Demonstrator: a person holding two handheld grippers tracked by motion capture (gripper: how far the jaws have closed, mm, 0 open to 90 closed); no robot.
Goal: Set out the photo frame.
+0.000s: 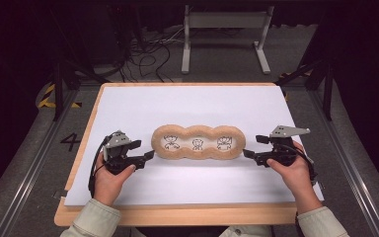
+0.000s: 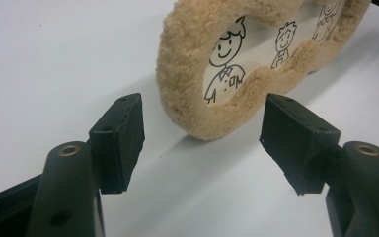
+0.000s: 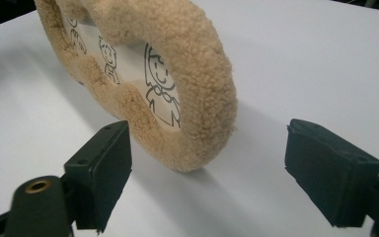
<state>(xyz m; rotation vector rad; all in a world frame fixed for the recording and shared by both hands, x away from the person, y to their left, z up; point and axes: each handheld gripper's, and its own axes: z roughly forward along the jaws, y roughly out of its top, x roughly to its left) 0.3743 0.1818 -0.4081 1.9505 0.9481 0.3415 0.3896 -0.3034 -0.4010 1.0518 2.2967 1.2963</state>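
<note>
The jaws of the left gripper (image 2: 202, 143) stand wide apart with nothing between them. The near end of the fluffy frame (image 2: 256, 64) sits just past them, close but not touching. The right gripper (image 3: 207, 173) has its jaws wide apart too, and the other end of the frame is just in front of them, also not touched. So neither gripper is holding anything.

The frame is a long, soft, tan thing with three round windows in a row. Each window shows a little drawn cartoon person in black lines on white. It lies flat on the white sheet (image 1: 187, 106) that covers the wooden tabletop (image 1: 177, 216), about in the middle and running from side to side.

From above, the left gripper (image 1: 149, 155) points at the left end of the frame (image 1: 198, 142) and the right gripper (image 1: 247, 153) points at the right end. A hand holds each gripper from below, and pale sleeves show at the bottom edge.

I think one gripper waits at each end because the frame is long and floppy. Taking both ends at once would keep it from sagging or twisting. It looks as if the frame has been set down neatly here, or is about to be picked up; I cannot tell which.

Past the tabletop there is a grey floor with dark cables (image 1: 148, 57) and a pale metal stand (image 1: 225, 34).
</note>
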